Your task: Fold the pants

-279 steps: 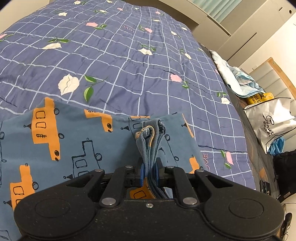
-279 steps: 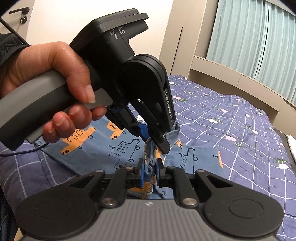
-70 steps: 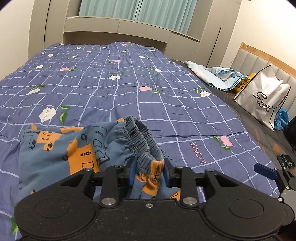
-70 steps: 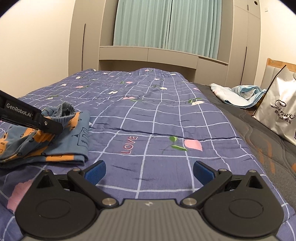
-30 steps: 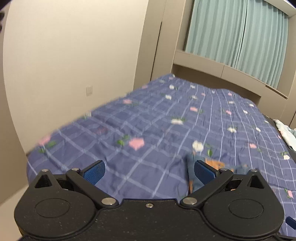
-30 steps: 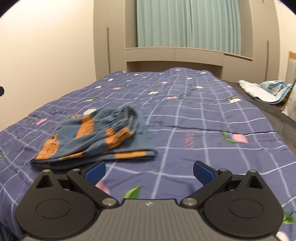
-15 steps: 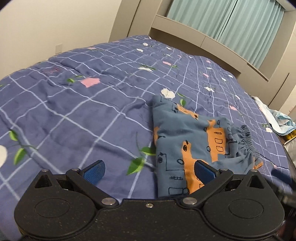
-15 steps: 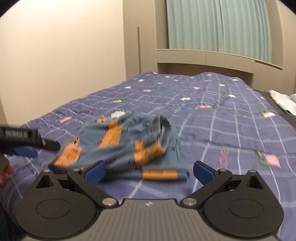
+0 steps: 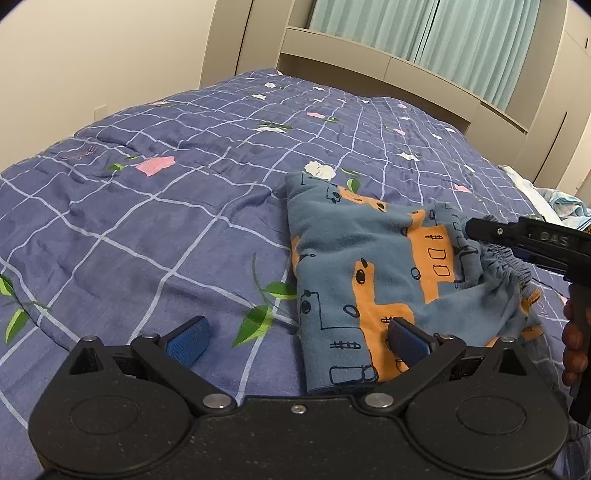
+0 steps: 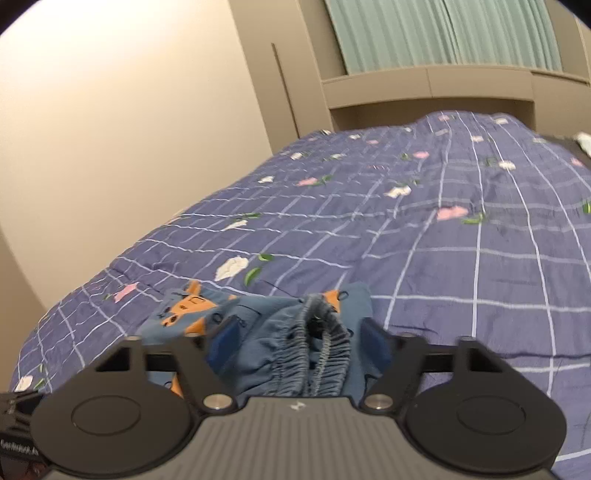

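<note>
The blue pants [image 9: 373,266] with orange vehicle prints lie folded in a loose bundle on the bed. My left gripper [image 9: 295,338] is open at the pants' near left corner, its right pad over the cloth, its left pad over the quilt. My right gripper [image 10: 297,341] is open, with the gathered elastic waistband [image 10: 317,354] between its spread fingers. In the left wrist view the right gripper's black finger [image 9: 517,236] reaches over the waistband [image 9: 513,273] from the right.
The bed has a purple checked quilt [image 9: 166,177] with flower prints. A beige wall [image 10: 129,129] runs along its left side. A headboard shelf [image 9: 388,70] and green curtains [image 9: 461,33] stand at the far end. Light blue clothes [image 9: 565,206] lie at the right edge.
Both grippers have swung in toward the pants. The right gripper now has the waistband between its open fingers. The left gripper has come closer to the near corner.
</note>
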Action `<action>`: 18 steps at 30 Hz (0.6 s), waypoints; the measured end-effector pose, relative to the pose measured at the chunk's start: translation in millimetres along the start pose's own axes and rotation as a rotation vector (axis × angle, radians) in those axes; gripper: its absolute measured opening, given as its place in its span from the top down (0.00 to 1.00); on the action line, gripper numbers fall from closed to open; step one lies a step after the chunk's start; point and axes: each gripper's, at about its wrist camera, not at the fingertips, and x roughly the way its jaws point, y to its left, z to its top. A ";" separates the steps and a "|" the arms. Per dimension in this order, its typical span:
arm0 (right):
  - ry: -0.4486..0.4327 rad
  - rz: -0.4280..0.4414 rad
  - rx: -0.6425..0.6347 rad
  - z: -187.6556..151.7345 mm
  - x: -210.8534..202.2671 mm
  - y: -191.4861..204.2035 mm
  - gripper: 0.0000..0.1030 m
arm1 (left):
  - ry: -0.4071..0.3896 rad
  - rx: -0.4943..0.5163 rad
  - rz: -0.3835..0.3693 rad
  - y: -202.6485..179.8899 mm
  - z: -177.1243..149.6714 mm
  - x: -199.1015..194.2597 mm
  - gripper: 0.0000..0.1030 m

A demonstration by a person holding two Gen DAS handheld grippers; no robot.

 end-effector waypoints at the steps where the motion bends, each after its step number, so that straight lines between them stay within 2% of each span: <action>1: 0.001 0.001 0.013 -0.8 0.8 -2.4 0.60 | 0.002 0.002 -0.002 -0.2 0.1 -0.1 0.01; 2: 0.000 -0.013 0.022 -1.8 1.0 -3.6 0.70 | 0.004 0.002 -0.008 -0.5 0.3 -0.2 0.01; 4: -0.006 -0.026 0.027 -2.9 -2.2 -7.4 0.81 | 0.013 -0.003 -0.033 -0.1 1.0 -0.2 0.01; 10: -0.007 -0.057 0.031 -3.7 -12.8 -11.8 0.82 | 0.021 -0.001 -0.058 -1.1 1.5 1.7 0.01; 13: 0.008 -0.088 0.016 -10.3 -6.9 -11.0 0.71 | 0.017 0.013 -0.049 -2.6 0.2 1.1 0.01; 15: -0.009 -0.107 -0.007 -14.1 -11.6 -5.4 0.57 | 0.019 0.004 -0.047 -2.4 1.3 -0.3 0.01; 16: -0.018 -0.121 -0.018 -15.0 -14.5 -2.5 0.40 | 0.020 -0.001 -0.047 -2.4 2.0 -1.3 0.01; 17: -0.035 -0.132 -0.038 -16.8 -20.0 1.8 0.32 | 0.017 -0.007 -0.048 -2.3 2.7 -2.5 0.01; 18: -0.047 -0.136 -0.058 -18.5 -24.3 5.8 0.31 | 0.014 -0.013 -0.047 -2.0 3.3 -3.3 0.01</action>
